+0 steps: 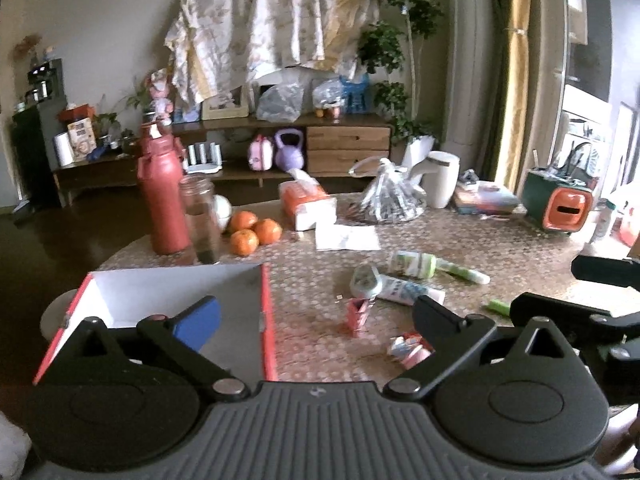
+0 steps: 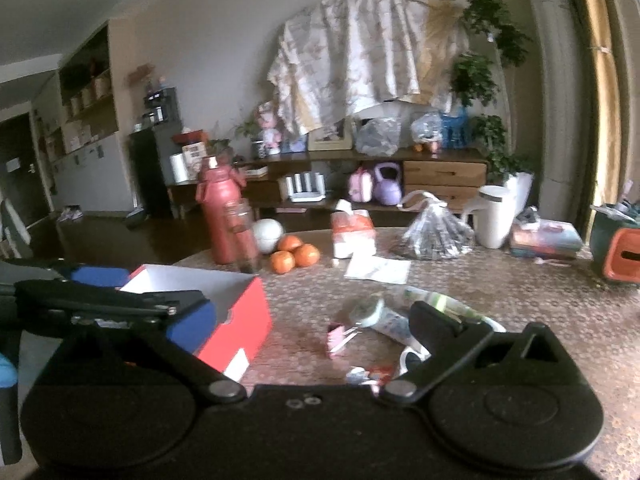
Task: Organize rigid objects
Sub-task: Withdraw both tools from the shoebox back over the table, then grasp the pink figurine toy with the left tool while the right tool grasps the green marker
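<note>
A red cardboard box (image 1: 269, 320) with a white inside stands open at the table's left; it also shows in the right wrist view (image 2: 240, 320). My left gripper (image 1: 316, 316) is open and empty, its blue-padded left finger (image 1: 200, 320) over the box. Loose items lie to the right of the box: a small red carton (image 1: 357, 314), white tubes (image 1: 404, 288), a green-white bottle (image 1: 414, 264), a green stick (image 1: 498, 306) and a pink wrapper (image 1: 408, 350). My right gripper (image 2: 308, 320) is open and empty, above the tubes (image 2: 384, 320) and a small pink carton (image 2: 338, 338).
Farther back stand a red flask (image 1: 162, 196), a glass jar (image 1: 202, 220), three oranges (image 1: 252, 230), a tissue pack (image 1: 308, 202), a plastic bag (image 1: 390, 196), a white cup (image 1: 440, 178), paper (image 1: 346, 236), books (image 1: 486, 198) and a green-orange bin (image 1: 558, 204).
</note>
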Demonstrator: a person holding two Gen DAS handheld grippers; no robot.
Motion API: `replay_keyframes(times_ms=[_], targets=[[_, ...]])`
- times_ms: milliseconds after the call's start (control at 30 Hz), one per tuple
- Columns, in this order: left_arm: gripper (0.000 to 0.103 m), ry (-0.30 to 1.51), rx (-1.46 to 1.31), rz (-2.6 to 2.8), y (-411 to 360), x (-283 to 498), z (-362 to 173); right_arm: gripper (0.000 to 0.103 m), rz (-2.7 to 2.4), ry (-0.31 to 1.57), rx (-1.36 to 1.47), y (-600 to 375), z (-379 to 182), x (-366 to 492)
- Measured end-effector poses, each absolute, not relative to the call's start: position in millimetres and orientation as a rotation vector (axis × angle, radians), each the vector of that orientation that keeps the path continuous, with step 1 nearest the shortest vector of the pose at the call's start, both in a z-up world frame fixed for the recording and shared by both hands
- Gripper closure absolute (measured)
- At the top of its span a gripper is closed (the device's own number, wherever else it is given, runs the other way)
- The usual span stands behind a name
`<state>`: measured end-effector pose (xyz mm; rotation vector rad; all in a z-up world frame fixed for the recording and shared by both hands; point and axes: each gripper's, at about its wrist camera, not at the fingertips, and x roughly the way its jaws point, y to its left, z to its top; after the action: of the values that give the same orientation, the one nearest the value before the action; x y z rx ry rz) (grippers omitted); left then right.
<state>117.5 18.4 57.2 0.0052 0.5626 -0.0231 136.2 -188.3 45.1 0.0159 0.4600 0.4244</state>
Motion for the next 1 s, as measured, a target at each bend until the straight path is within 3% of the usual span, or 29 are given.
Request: replay_keyframes(times_ms=[633,1000], targets=[[0.0,0.609,-0.035,-0.095,-35.3,161.9,24.9,0.0,0.261,0.416,0.011,-275.5,11.5,156.5],[0.0,0.667,-0.004,-0.09,-45.8,190.0,-20.3,0.0,0.173,0.506,-0.014,-310.0,-23.2,188.8]])
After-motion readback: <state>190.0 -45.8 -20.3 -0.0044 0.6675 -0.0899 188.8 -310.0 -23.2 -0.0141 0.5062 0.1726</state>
